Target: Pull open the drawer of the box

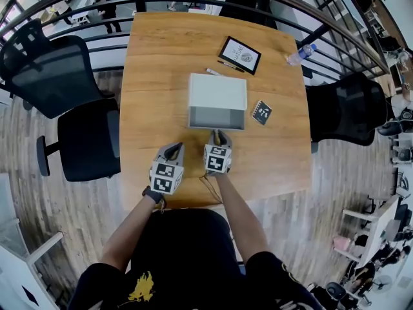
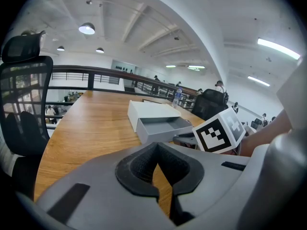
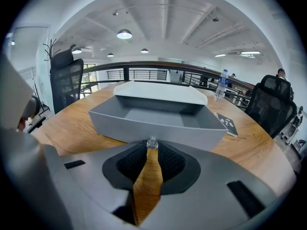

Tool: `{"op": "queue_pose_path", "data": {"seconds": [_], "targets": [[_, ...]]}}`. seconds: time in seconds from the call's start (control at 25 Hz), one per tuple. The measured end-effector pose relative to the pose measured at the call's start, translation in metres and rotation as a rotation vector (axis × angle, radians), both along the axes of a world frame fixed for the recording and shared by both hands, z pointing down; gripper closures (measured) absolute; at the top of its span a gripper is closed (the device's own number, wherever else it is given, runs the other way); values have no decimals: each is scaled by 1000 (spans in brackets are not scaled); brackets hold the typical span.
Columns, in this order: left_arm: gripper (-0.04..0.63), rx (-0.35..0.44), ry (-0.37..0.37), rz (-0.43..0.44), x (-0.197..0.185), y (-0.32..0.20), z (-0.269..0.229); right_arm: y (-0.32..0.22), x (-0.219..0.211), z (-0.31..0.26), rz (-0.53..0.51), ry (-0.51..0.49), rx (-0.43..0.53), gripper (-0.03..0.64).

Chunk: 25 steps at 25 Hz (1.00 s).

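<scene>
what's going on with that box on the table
A person holds a gripper in each hand over the wooden table. The right gripper has its jaws shut on the small clear knob on the front of the grey drawer. The drawer is already pulled well out of the white box and looks empty. The left gripper hangs beside the right one, short of the box, with its jaws together and nothing in them.

The framed card (image 1: 240,54) bears print too small to read.
</scene>
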State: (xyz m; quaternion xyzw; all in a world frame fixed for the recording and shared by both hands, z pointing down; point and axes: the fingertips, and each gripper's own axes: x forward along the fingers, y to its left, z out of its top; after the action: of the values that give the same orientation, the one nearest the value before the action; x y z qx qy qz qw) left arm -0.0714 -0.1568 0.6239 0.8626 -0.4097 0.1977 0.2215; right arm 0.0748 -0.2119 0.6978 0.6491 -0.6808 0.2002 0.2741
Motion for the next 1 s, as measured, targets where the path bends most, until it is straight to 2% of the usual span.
{"op": "queue_pose_path", "data": {"seconds": [1.0], "targets": [[583, 7, 2, 15, 8, 8, -1, 18, 1, 3, 4, -10, -10, 549]]}}
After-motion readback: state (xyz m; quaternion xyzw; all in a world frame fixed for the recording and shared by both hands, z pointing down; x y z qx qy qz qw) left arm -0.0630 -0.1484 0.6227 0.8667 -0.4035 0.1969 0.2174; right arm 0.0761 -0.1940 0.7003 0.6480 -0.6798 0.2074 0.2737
